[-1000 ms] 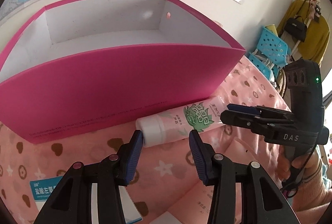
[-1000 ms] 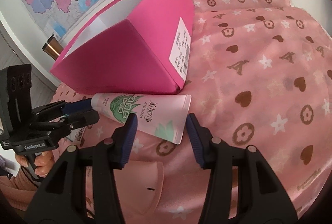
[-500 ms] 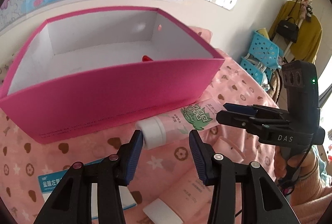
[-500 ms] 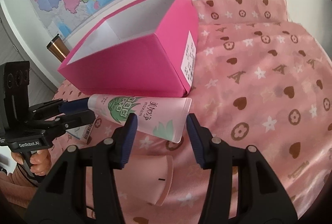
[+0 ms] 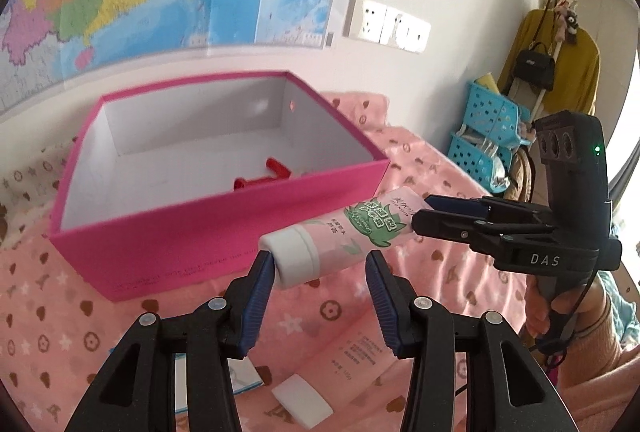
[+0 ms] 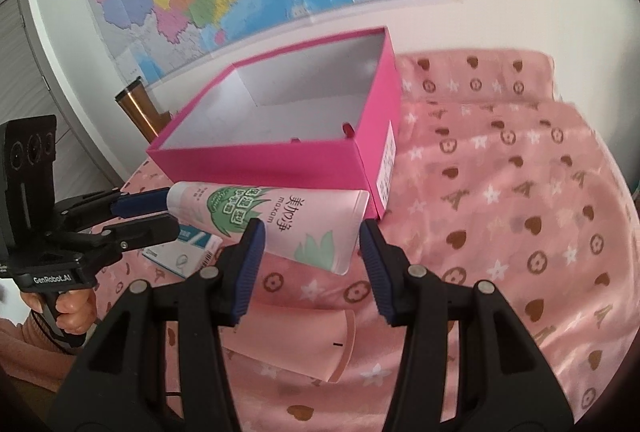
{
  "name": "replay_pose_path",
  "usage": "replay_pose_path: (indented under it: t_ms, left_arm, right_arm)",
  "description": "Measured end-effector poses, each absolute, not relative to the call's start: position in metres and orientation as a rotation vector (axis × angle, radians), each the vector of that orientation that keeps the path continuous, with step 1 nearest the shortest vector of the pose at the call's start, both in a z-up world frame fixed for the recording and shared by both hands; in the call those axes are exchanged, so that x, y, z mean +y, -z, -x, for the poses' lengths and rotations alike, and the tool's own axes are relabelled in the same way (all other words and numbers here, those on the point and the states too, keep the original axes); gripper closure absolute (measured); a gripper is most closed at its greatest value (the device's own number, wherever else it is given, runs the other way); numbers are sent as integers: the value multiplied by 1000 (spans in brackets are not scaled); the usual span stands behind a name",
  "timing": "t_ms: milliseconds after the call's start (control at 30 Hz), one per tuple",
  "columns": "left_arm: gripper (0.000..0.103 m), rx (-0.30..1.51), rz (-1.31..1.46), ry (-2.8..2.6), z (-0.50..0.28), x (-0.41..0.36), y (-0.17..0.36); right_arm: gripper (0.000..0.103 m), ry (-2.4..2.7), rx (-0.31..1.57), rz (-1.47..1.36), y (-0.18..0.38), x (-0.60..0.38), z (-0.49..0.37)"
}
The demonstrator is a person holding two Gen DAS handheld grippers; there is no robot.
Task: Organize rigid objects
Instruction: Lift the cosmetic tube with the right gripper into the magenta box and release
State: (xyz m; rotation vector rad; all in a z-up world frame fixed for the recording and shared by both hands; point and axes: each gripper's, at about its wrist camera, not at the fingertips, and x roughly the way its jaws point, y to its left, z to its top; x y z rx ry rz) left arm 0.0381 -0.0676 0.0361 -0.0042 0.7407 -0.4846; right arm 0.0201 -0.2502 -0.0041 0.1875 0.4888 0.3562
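A pink tube with green leaf print and a white cap (image 5: 340, 236) hangs in the air in front of the pink box (image 5: 224, 232). My left gripper (image 5: 320, 284) holds the cap end and my right gripper (image 6: 310, 256) holds the flat crimped end (image 6: 320, 228); both press on its sides. In the left wrist view the right gripper (image 5: 424, 213) sits at the tube's far end. In the right wrist view the left gripper (image 6: 160, 211) sits at the cap end. The box (image 6: 280, 159) is open on top with a red object (image 5: 264, 173) inside.
A second pink tube (image 6: 304, 340) lies on the pink patterned cloth (image 6: 520, 232) below the grippers. A blue-and-white carton (image 6: 188, 246) and a white cap (image 5: 302, 398) lie nearby. Blue baskets (image 5: 488, 135) stand off the bed's right side.
Both grippers have risen together with the tube, lifting it off the cloth to about the height of the box's front wall. The inside of the box now shows.
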Motion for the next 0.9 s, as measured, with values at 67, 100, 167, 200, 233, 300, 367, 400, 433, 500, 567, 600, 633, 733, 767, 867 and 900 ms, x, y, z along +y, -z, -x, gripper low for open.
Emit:
replay_pose_path:
  t_ms: [67,100,167,200,233,300,367,400,433,500,567,600,633,733,767,867,900]
  left_arm:
    - [56,719,6,485,-37,-65,-43]
    - [56,709,8,484,-36,-64,-46]
    - [56,692,10,482,-36,-61,-51]
    - [56,685,11,480,-37,-60,-54]
    - [56,679,11,479,-37,-60,-56]
    - [56,666,9,472,-38,-58,-61]
    - [56,652,6,465,-39,-56,-65]
    - [56,647,7,464,-40,-55,-67]
    - [56,643,9,464,-41,-55,-69]
    - [56,635,6,458,-43,-54,-71]
    - [56,630,1,451,-44,-53,-73]
    - [56,628,-2,450,-45,-54,-73]
    - [56,626,-7,447,-46,-54,-73]
    - [56,625,-17,442,-51,-53,-74]
    - [56,626,-17,441,-53,-53,-74]
    - [56,626,-20,434,-57,-52,-74]
    - [56,625,-21,432,-58,-52,-74]
  right_arm:
    - [51,-359,475,-179,-1,-249,-18]
    - [51,-361,467,-174,-4,-248,-17]
    - [51,-364,455,-163,-9,-245,-16]
    - [51,-367,449,-158,-12,-244,-16]
    - [51,-369,442,-152,-15,-243,-16]
    - [51,-372,433,-143,-20,-241,-17]
    - [51,-376,424,-135,-25,-239,-19]
    - [51,-378,420,-133,-26,-238,-20]
    - [51,-378,418,-130,-28,-238,-21]
    - [51,-379,412,-124,-31,-236,-23]
    - [51,-380,408,-119,-34,-235,-26]
    - [51,-379,407,-118,-35,-235,-27]
    - [51,-380,406,-118,-35,-236,-29]
    - [51,-384,409,-121,-37,-236,-35]
    - [51,-383,409,-119,-37,-236,-35]
    - [51,-380,408,-113,-40,-235,-39]
    - [51,-380,407,-112,-41,-235,-40]
